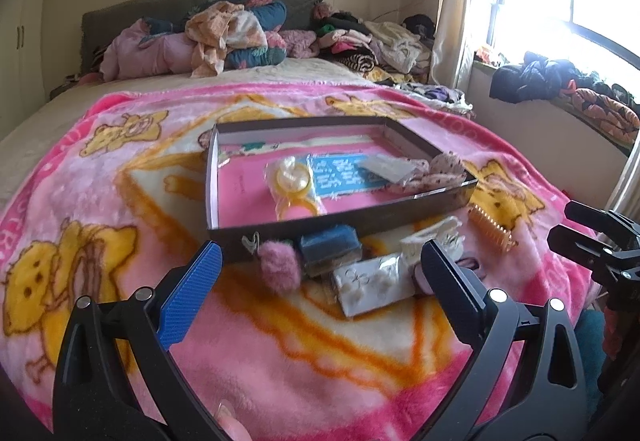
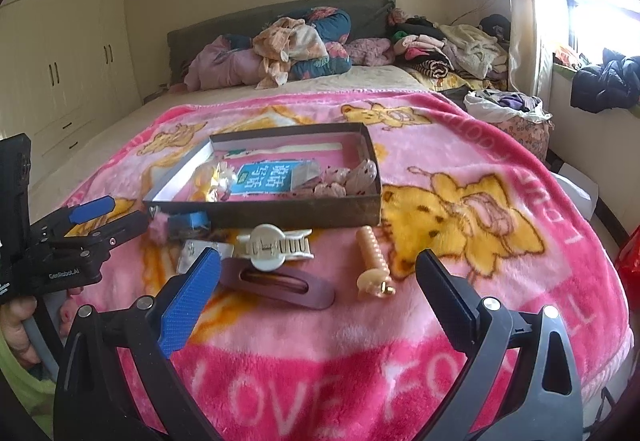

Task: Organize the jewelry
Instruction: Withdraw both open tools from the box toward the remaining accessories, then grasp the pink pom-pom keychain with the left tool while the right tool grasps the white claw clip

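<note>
A shallow brown box (image 1: pixel 348 219) (image 2: pixel 280 211) lies on the pink blanket, holding a blue card (image 2: pixel 266 175), a bagged yellow piece (image 1: pixel 292 177) and spotted scrunchies (image 2: pixel 352 177). In front of it lie a pink pompom (image 1: pixel 278 267), a small blue box (image 1: pixel 330 241), a white earring packet (image 1: pixel 374 285), a cream claw clip (image 2: pixel 274 245), a mauve flat clip (image 2: pixel 280 283) and a gold spiral clip (image 2: pixel 372 261). My left gripper (image 1: pixel 322 261) is open above the pompom and packet. My right gripper (image 2: pixel 320 273) is open over the clips.
The pink cartoon blanket (image 2: pixel 460 281) covers the bed's near end. Piles of clothes (image 1: pixel 240 37) sit by the headboard. A window and sill with dark clothes (image 1: pixel 560 81) are on the right. Wardrobes (image 2: pixel 60 61) line the left wall. A hand (image 2: pixel 16 321) holds the left gripper's handle.
</note>
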The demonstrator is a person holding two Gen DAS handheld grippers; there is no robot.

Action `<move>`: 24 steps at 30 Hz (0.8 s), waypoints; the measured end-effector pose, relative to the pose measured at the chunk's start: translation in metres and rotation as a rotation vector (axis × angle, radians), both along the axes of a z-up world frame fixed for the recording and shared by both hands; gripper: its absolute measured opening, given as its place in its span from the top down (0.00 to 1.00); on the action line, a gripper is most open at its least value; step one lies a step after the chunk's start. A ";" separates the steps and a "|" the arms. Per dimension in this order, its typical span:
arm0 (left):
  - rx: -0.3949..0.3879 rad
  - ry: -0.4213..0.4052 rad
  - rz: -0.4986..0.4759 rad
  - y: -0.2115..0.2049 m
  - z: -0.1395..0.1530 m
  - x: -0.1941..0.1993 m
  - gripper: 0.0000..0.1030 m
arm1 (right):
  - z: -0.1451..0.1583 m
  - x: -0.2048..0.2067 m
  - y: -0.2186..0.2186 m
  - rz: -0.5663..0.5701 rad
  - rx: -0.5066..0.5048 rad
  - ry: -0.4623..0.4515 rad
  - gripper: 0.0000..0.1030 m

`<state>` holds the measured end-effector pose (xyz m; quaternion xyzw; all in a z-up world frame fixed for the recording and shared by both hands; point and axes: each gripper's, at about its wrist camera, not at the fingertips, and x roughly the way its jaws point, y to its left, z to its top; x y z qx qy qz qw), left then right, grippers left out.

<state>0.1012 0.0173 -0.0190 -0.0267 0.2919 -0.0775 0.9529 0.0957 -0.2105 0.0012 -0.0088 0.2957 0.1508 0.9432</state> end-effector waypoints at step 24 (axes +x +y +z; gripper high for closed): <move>-0.037 0.092 0.085 0.036 -0.036 0.025 0.19 | -0.036 0.039 0.041 0.059 -0.049 0.086 0.08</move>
